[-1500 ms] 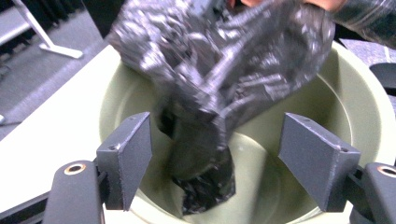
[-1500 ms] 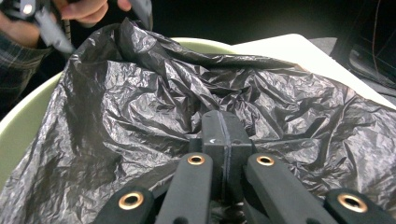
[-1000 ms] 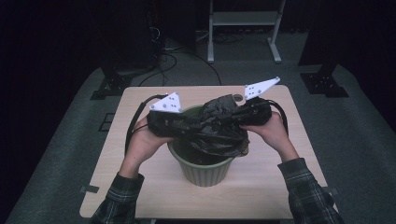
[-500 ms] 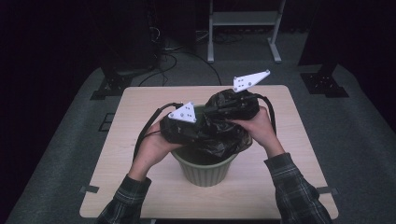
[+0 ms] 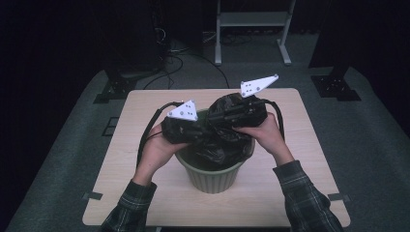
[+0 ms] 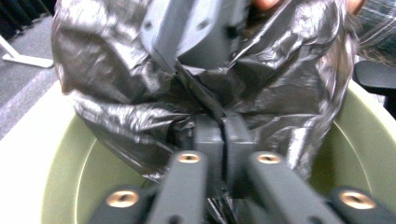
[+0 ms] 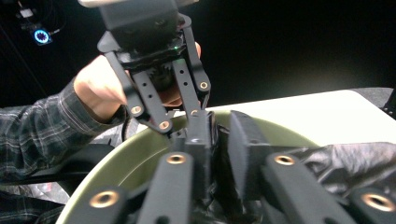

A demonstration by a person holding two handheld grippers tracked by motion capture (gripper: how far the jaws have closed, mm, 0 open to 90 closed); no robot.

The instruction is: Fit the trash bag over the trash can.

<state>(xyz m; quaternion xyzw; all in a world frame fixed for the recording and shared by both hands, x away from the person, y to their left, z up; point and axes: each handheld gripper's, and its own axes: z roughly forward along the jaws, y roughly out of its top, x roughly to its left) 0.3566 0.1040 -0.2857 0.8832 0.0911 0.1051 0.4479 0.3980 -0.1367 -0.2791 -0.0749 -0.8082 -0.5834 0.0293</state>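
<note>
A light wooden table [image 5: 145,193] stands on grey carpet [image 5: 67,159]. One green pot [image 5: 212,176] sits directly on it, near the front edge at the middle, lined with a black plastic bag [image 5: 217,145]

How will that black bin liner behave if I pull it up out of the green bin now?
Probably floppy: the black bin liner is crumpled in loose folds. Likely slippery, given its glossy sheen, though the left tongs look pinched shut on a fold. It seems light, so the green bin may stay put.
</note>
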